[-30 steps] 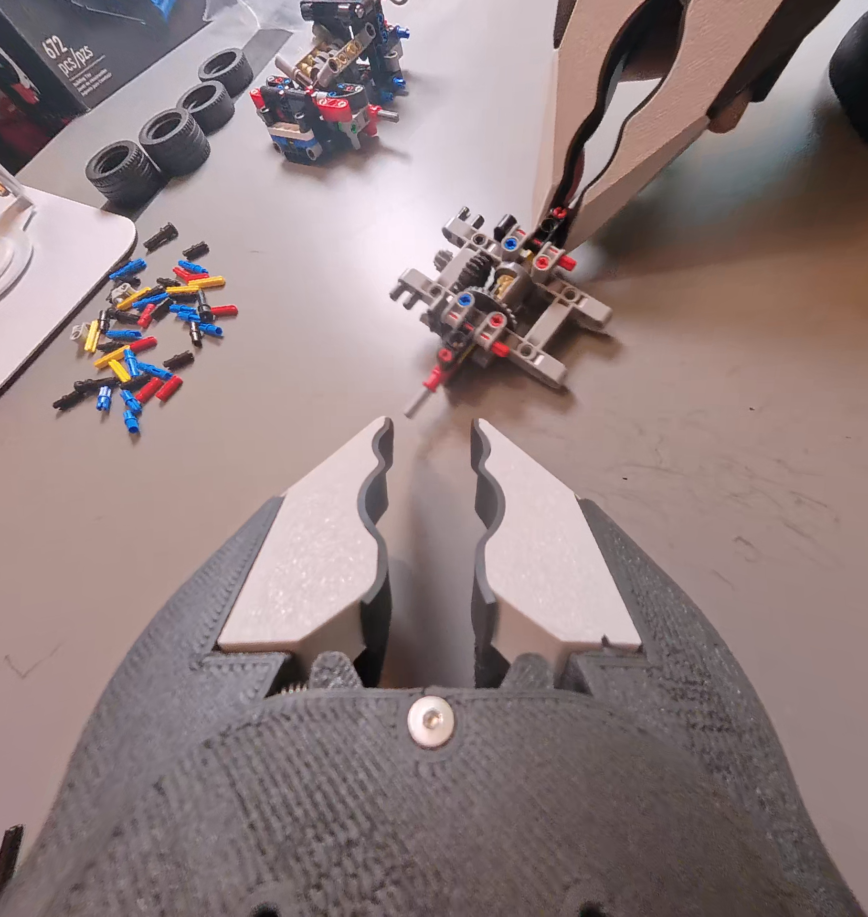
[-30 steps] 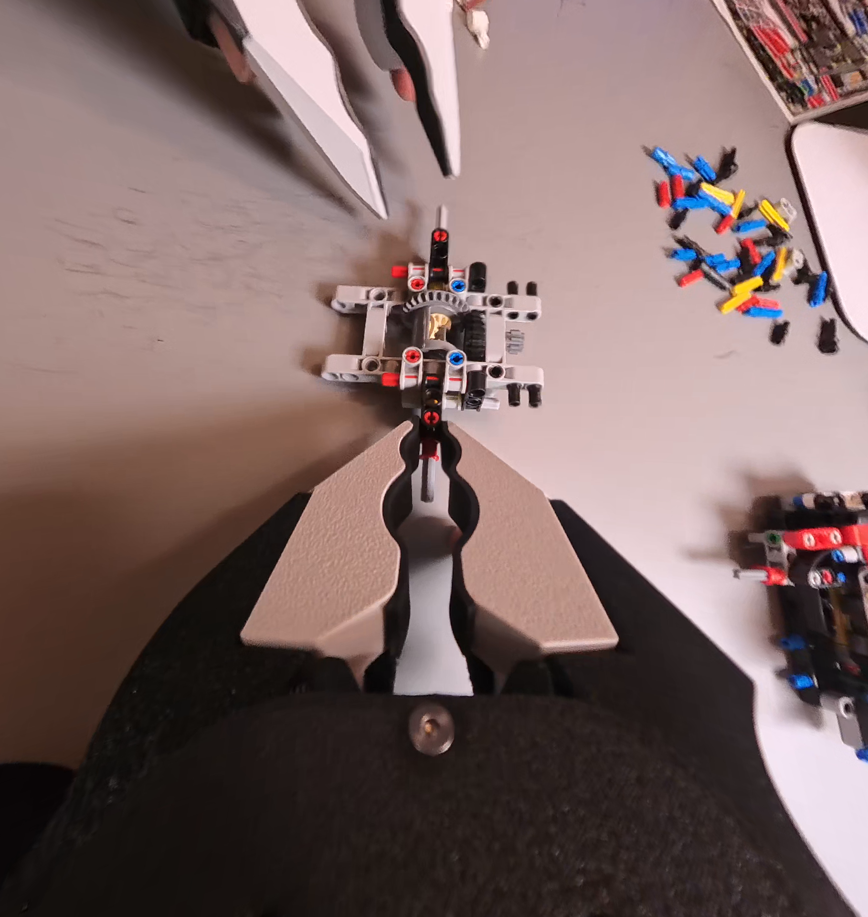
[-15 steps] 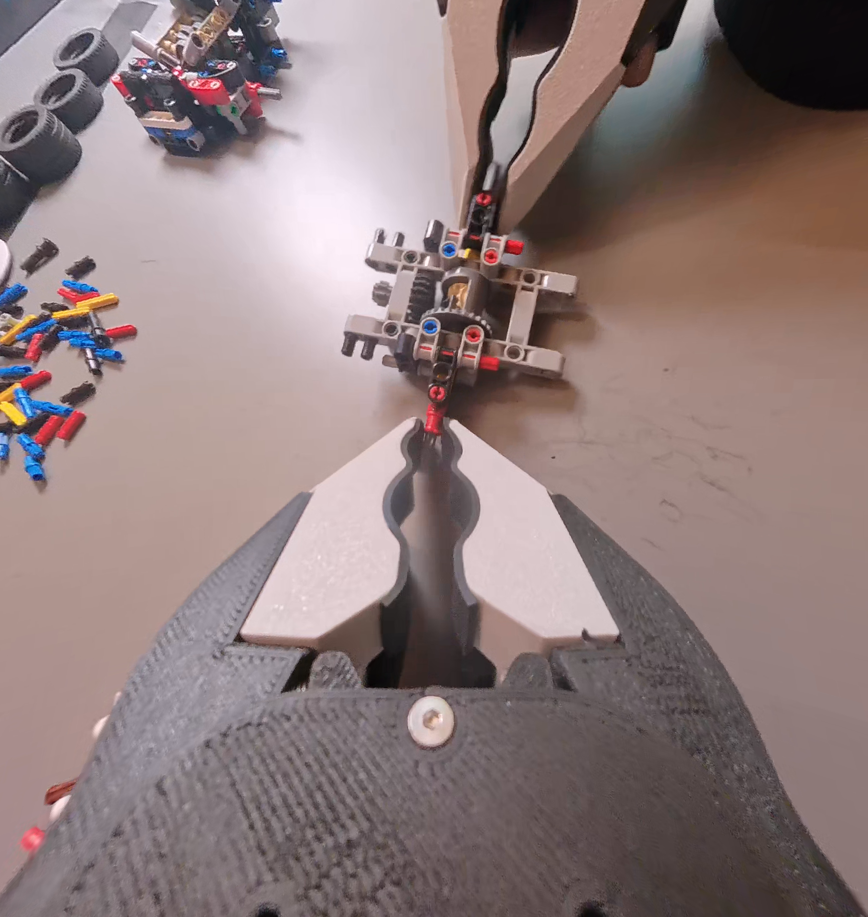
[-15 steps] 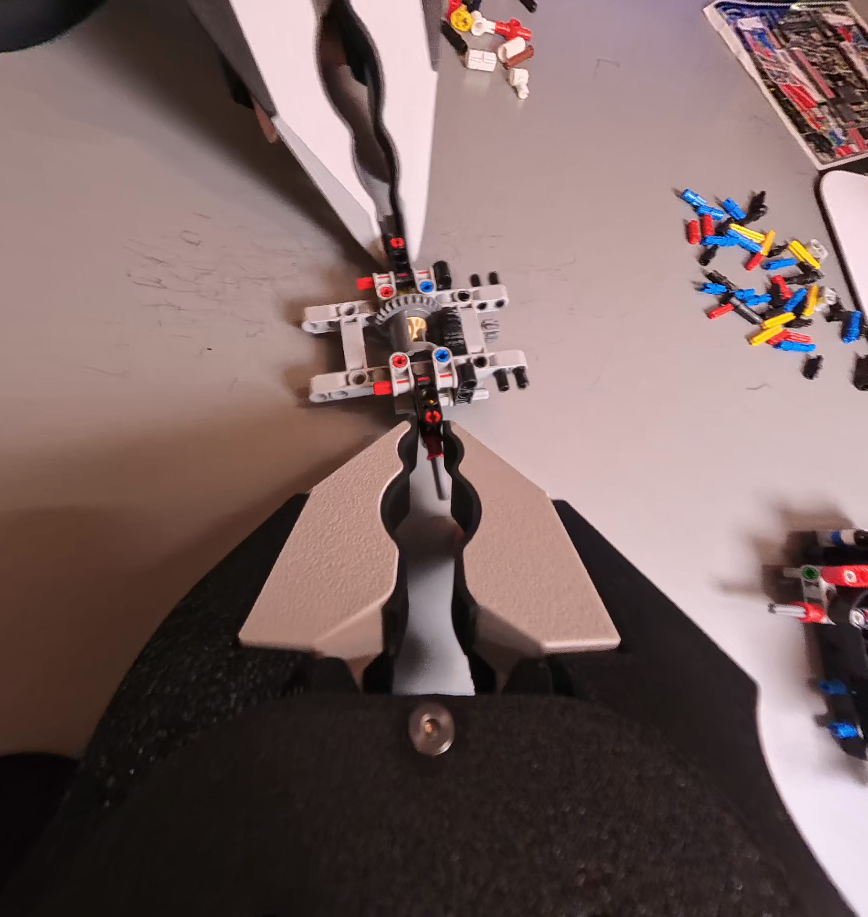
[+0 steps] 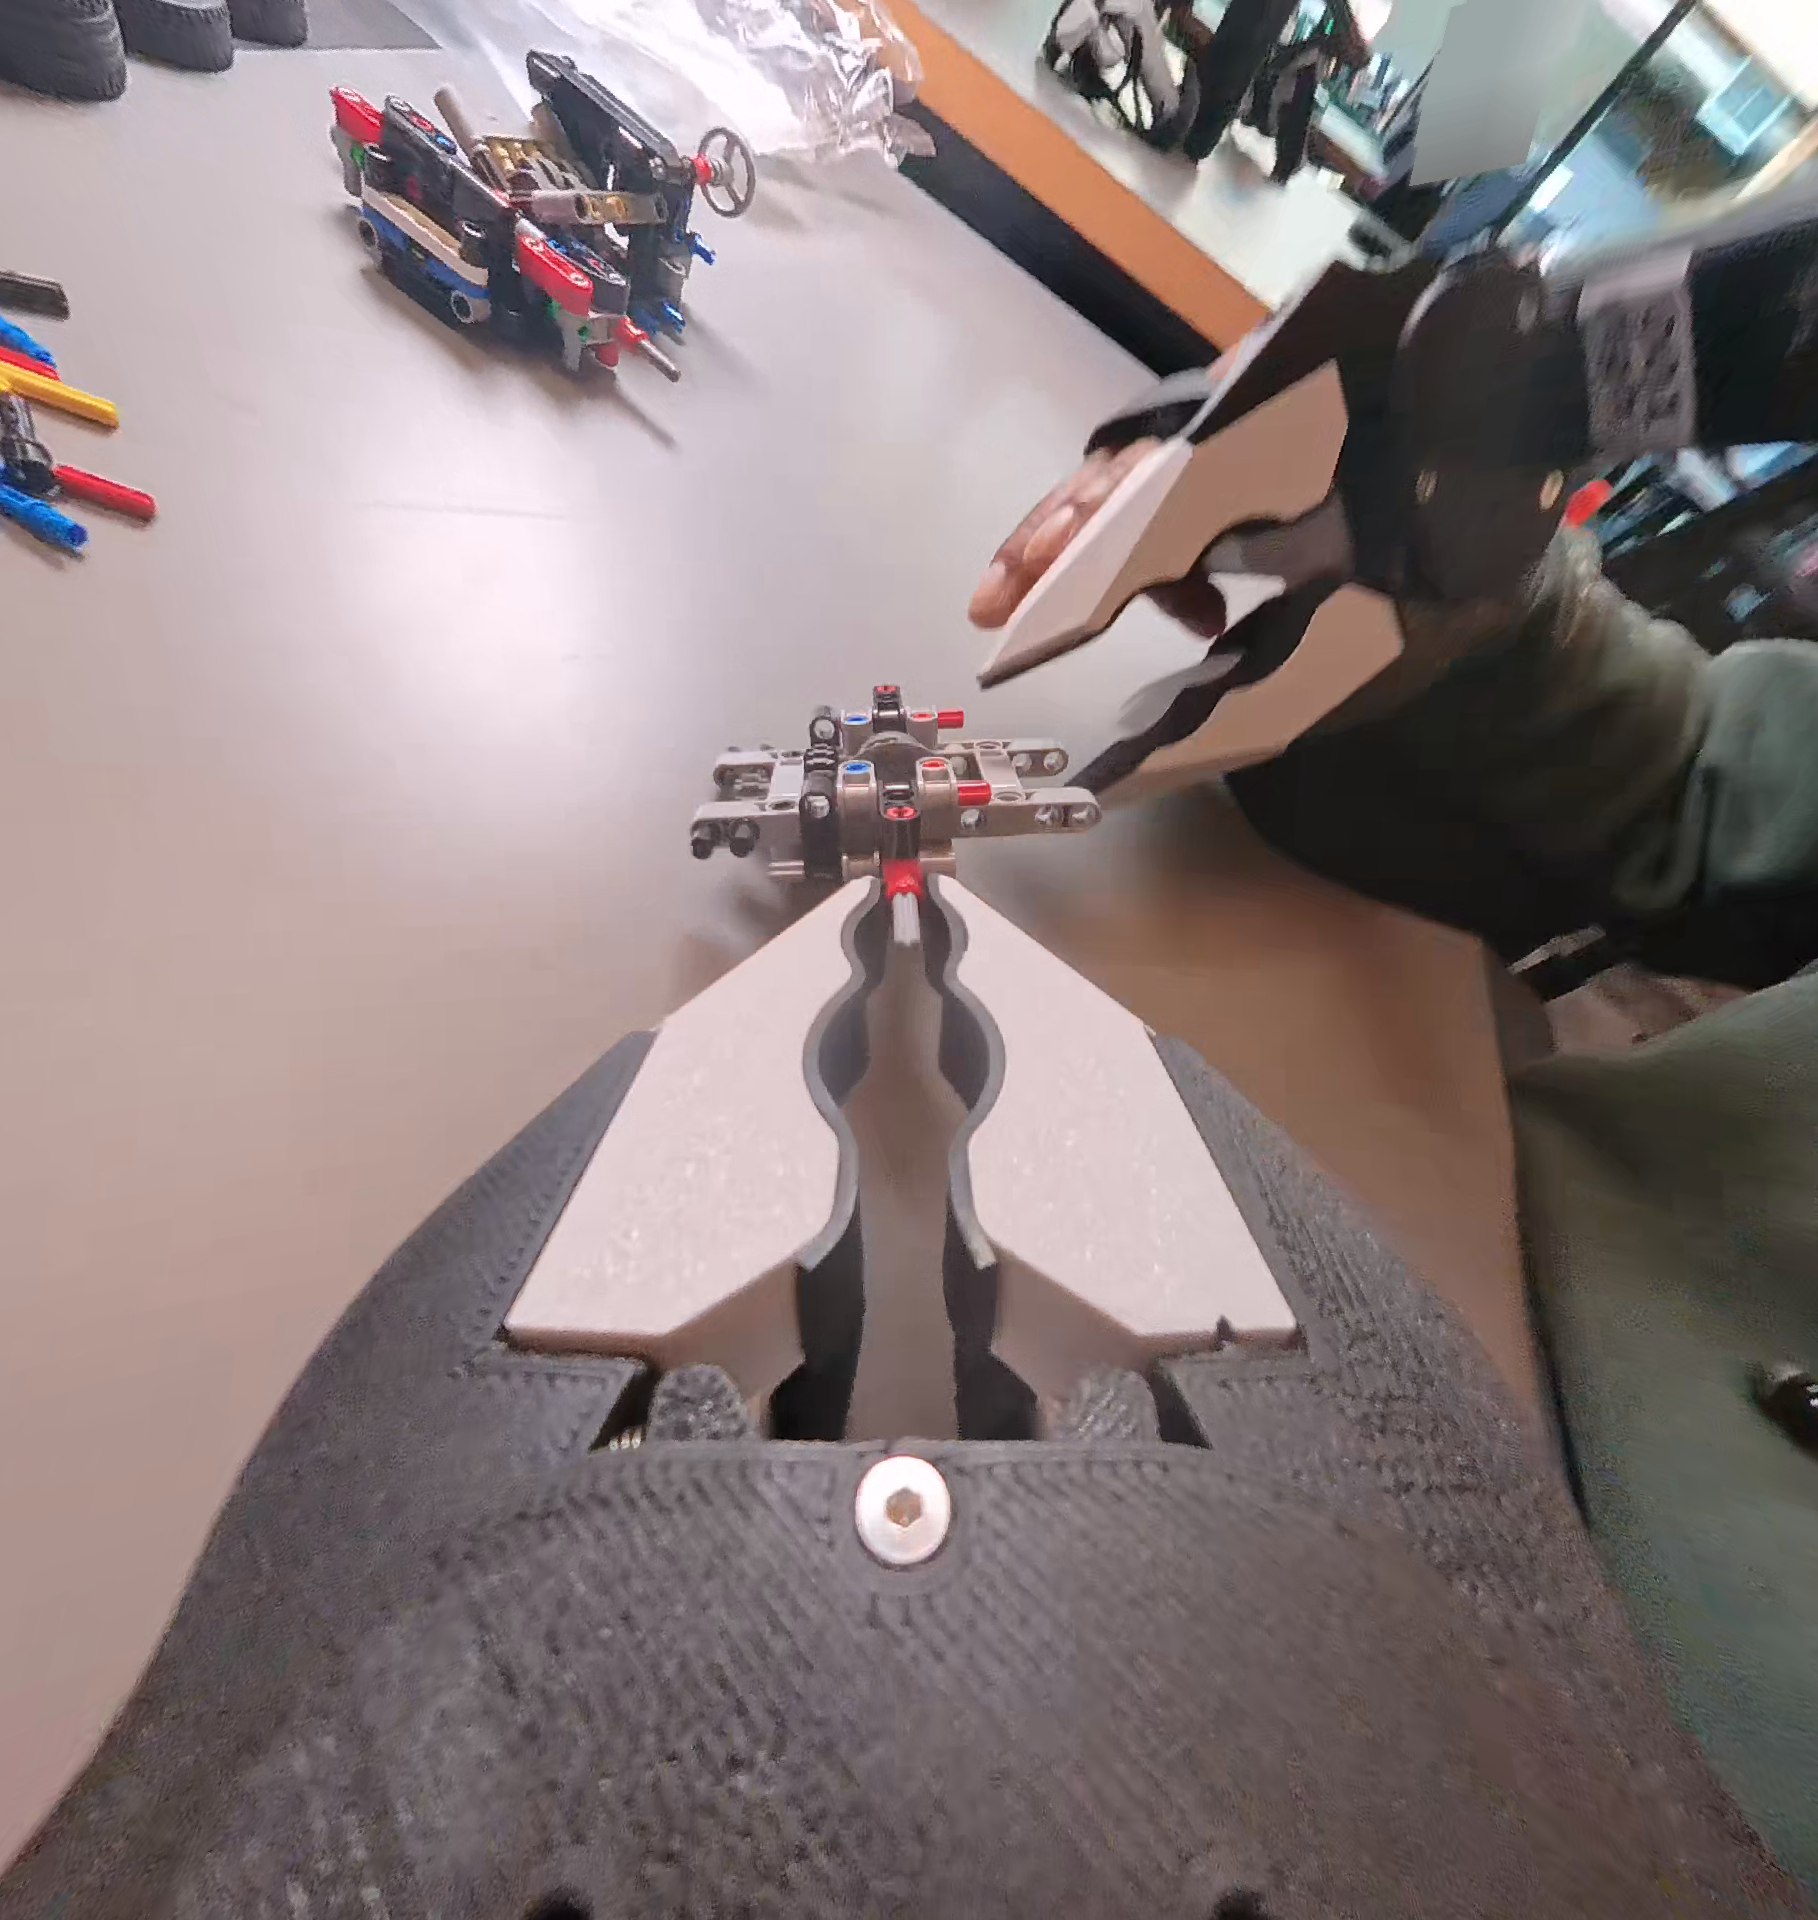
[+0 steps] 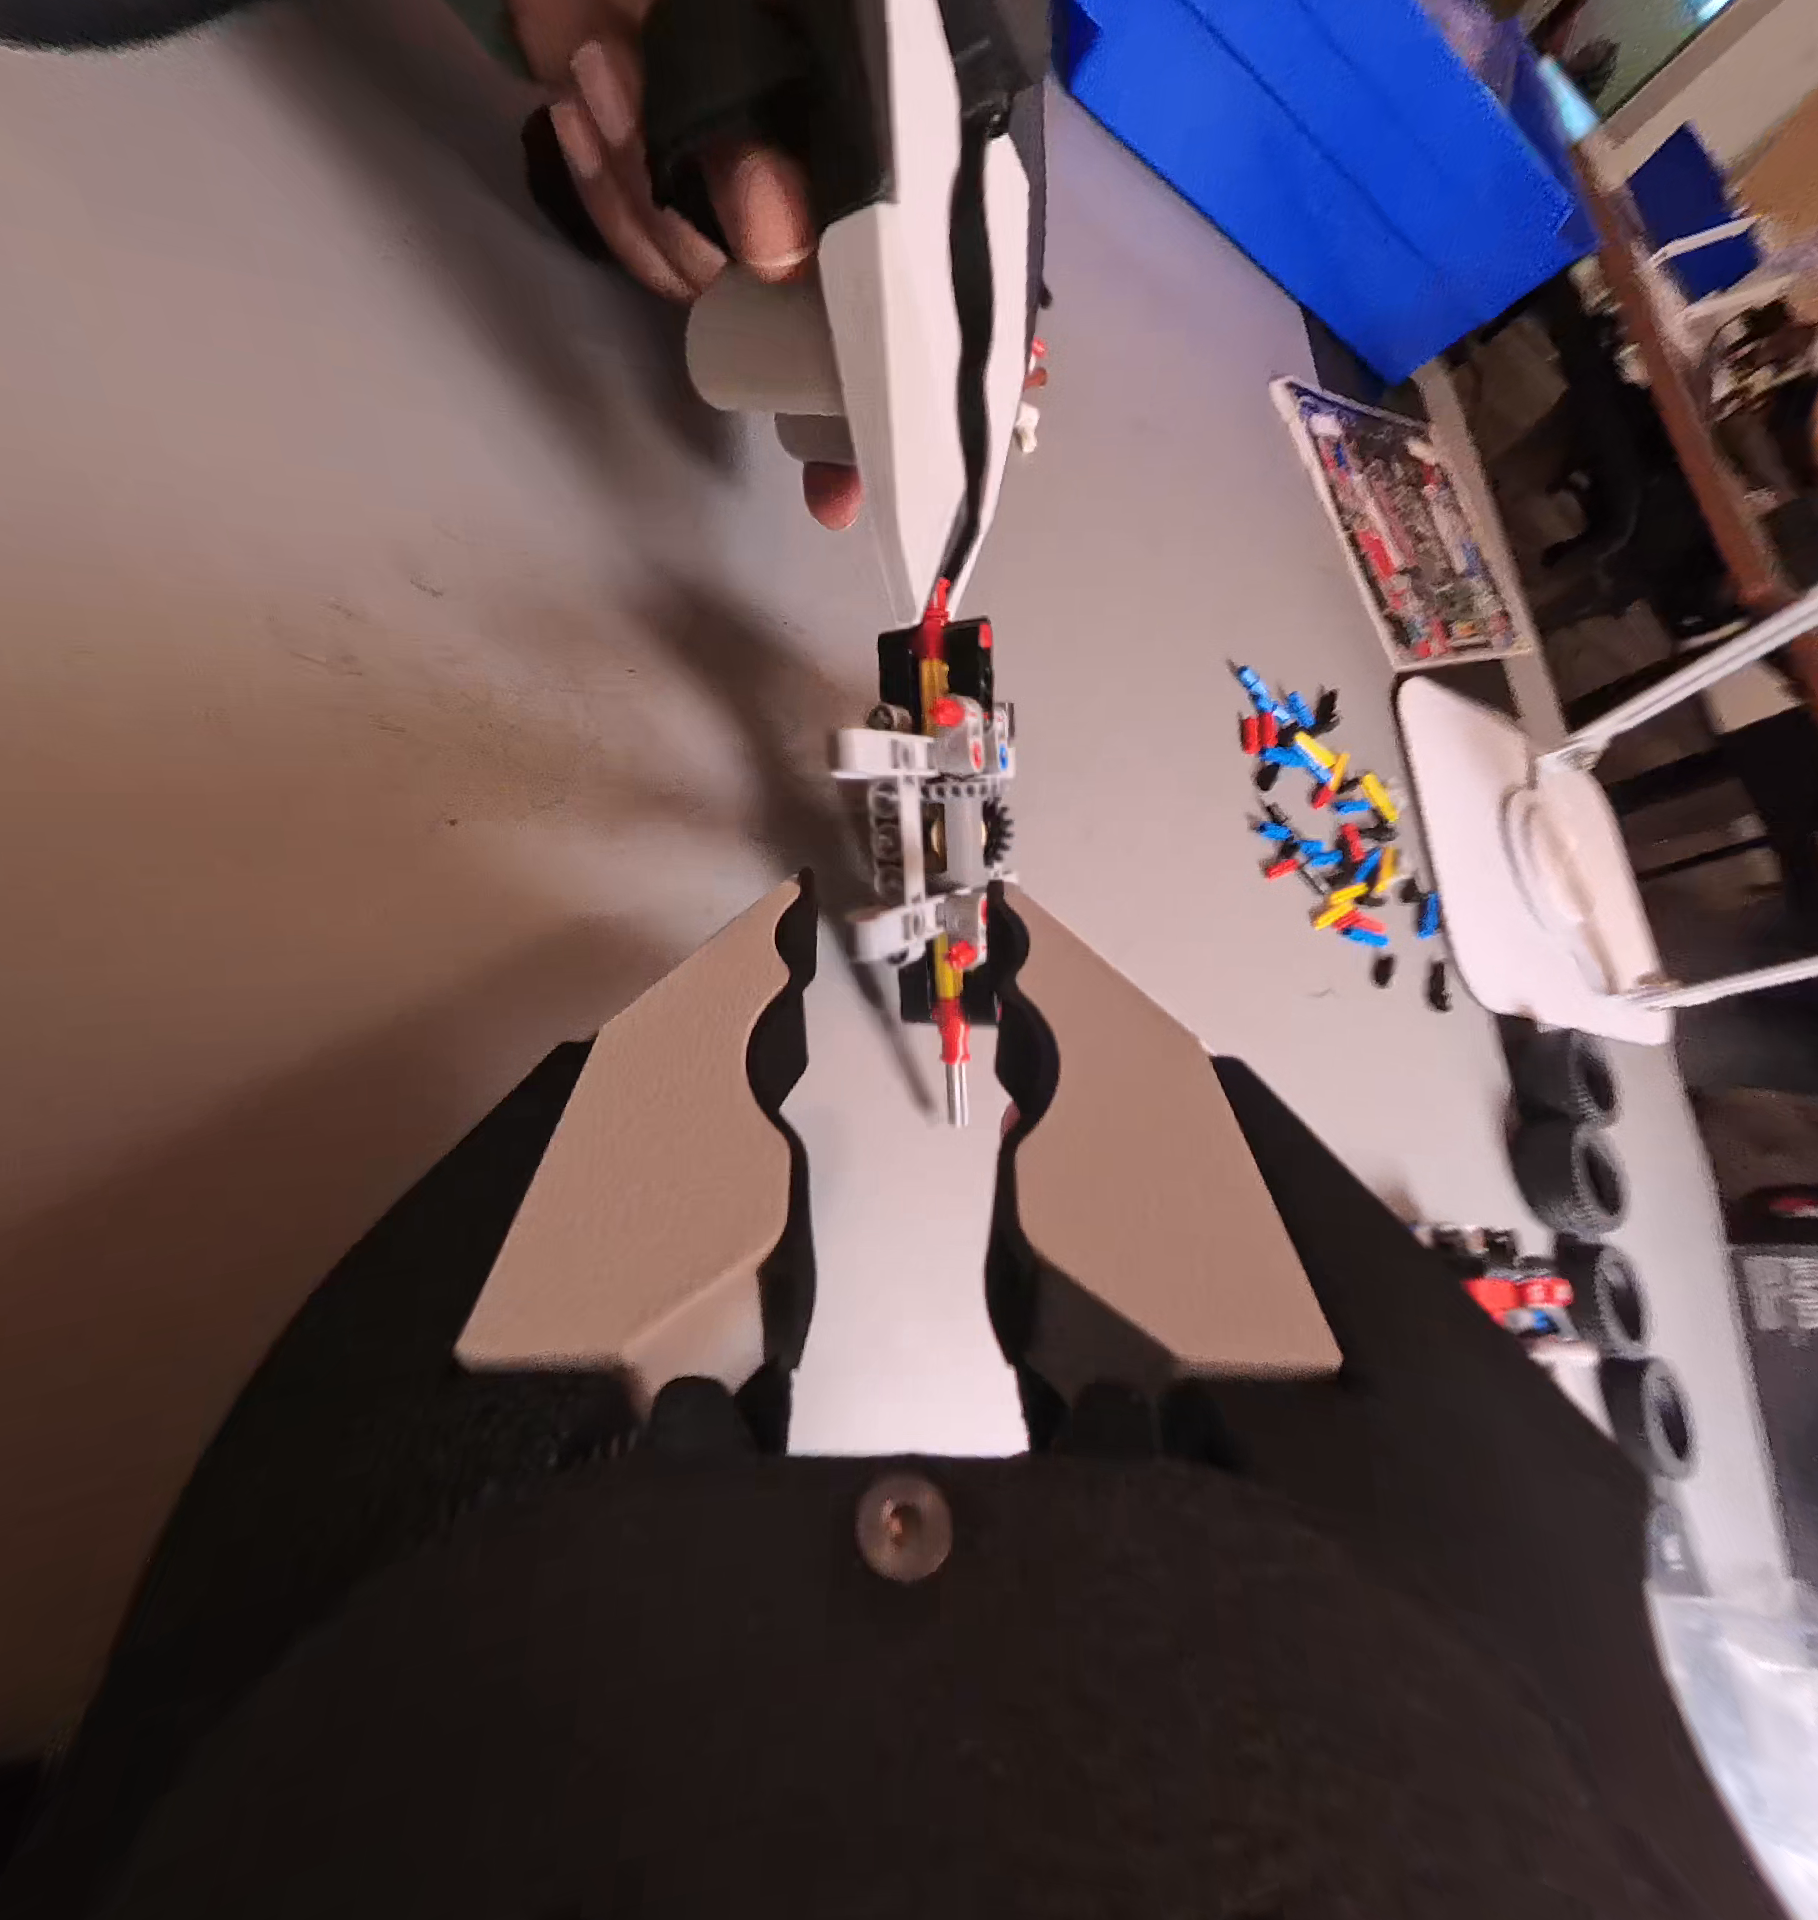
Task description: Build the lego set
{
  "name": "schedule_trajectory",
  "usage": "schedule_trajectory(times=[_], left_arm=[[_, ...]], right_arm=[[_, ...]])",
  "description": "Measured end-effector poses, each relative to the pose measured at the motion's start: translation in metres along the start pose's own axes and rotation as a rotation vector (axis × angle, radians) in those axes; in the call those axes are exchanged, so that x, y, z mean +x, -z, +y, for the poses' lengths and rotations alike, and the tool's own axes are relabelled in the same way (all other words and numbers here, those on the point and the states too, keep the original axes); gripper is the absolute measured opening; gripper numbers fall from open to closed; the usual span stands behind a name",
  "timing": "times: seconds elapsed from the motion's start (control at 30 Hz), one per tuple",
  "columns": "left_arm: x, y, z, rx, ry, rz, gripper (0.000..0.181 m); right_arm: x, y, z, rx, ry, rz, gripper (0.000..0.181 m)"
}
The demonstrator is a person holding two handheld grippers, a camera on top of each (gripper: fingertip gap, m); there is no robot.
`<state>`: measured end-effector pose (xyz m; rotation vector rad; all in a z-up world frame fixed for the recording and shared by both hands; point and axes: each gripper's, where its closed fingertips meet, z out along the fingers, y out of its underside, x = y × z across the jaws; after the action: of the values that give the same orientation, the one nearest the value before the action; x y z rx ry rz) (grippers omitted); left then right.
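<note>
— Since half a second ago the right tool [image 6: 900, 888] has let go: its fingers now stand well apart. Back then both tools pinched the frame [image 6: 936, 810] from either end.

— And the frame?

— It has turned. Before, it lay flat; now the right wrist view sees it on edge, gear side toward the pins [image 6: 1320, 831]. Whether it is clear of the worktop [image 5: 365, 623] I cannot tell.

— Who has it?

— Only the left tool [image 5: 903, 914]. Its tips are closed tight on the grey axle [image 5: 905, 923], just behind the red bush, with the frame [image 5: 889, 795] straight ahead of them. From the other side, the left tool [image 6: 946, 592] grips the far end.

— Where is the near end?

— That axle stub [image 6: 955, 1086] sits between the right tool's spread fingers, close to the right-hand one, and I cannot tell whether they touch.

— How does the right tool look from the left camera?

— Blurred, open, just right of the frame [image 5: 1035, 732], with a green sleeve [image 5: 1663, 779] behind it.

— Farther out?

— A larger build [image 5: 531, 239] lies well beyond the frame, and loose pins [image 5: 11, 436] sit at the left edge. In the right wrist view, a white stand base [image 6: 1487, 831] lies past the pins, tyres [image 6: 1591, 1195] nearer, a booklet [image 6: 1404, 540] and a blue bin [image 6: 1300, 156] beyond.
</note>
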<state>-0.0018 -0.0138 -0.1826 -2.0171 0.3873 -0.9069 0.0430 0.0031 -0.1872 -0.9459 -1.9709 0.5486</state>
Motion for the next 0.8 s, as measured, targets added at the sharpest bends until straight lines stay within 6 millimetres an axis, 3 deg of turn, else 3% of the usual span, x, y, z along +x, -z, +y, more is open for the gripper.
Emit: schedule_trajectory(times=[0.13,0.27,0.37,0.47,0.57,0.8], left_arm=[[0.001,0.004,-0.008,0.058,0.102,0.043,0.003],[0.007,0.008,-0.016,0.105,0.150,0.099,0.004],[0.012,0.015,-0.030,0.186,0.131,0.127,0.006],[0.013,0.024,-0.044,0.262,0.075,0.123,0.034],[0.007,0.026,-0.043,0.254,-0.003,0.055,0.045],[0.008,0.015,-0.033,0.188,-0.076,0.018,0.039]], right_arm=[[0.002,-0.011,-0.011,0.014,0.114,0.097,0.025],[0.015,-0.011,-0.015,0.033,0.094,0.187,0.012],[0.020,-0.006,-0.022,0.136,-0.181,0.105,0.005],[0.034,0.000,-0.021,0.223,-0.483,0.042,0.006],[0.045,0.005,-0.021,0.318,-0.773,-0.039,0.005],[0.056,0.018,-0.033,0.559,-1.242,-0.285,0.005]])
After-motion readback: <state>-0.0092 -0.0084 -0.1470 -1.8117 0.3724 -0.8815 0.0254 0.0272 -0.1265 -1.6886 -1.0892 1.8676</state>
